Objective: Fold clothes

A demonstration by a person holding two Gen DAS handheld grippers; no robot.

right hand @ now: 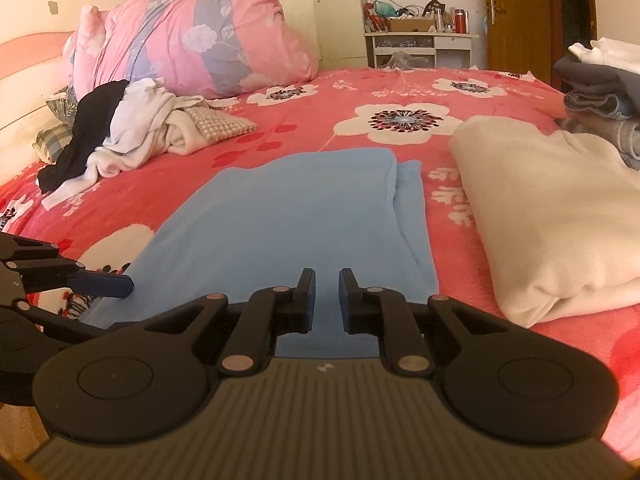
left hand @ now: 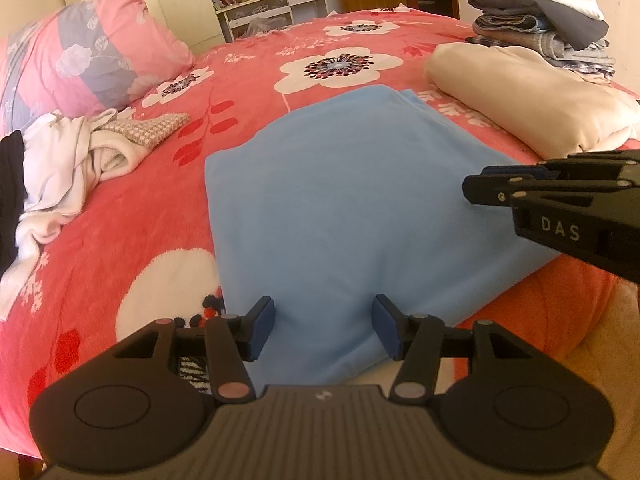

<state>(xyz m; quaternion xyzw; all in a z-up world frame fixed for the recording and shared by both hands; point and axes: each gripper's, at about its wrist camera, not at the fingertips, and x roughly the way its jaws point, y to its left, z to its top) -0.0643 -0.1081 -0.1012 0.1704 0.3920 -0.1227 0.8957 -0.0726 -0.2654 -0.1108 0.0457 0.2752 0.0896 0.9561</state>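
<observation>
- Two grippers at the near edge of the blue cloth (left hand: 352,200), which lies part-folded on the bed (left hand: 132,240), long axis running away from me.
- Left gripper (left hand: 324,330): jaws about half open, straddling the near hem, gripping nothing that I can see.
- Right gripper (right hand: 327,300): jaws almost shut, a narrow gap showing, nothing between the pads; it hovers over the near right part of the cloth.
- Both sit equally close to the hem; left is better placed to pinch it, I judge.
- Unfolded pile (right hand: 120,136) to the left, folded stack (left hand: 540,40) far right.

Matt blue cloth (left hand: 352,200); fuzzy fleece bedspread (left hand: 132,216).
</observation>
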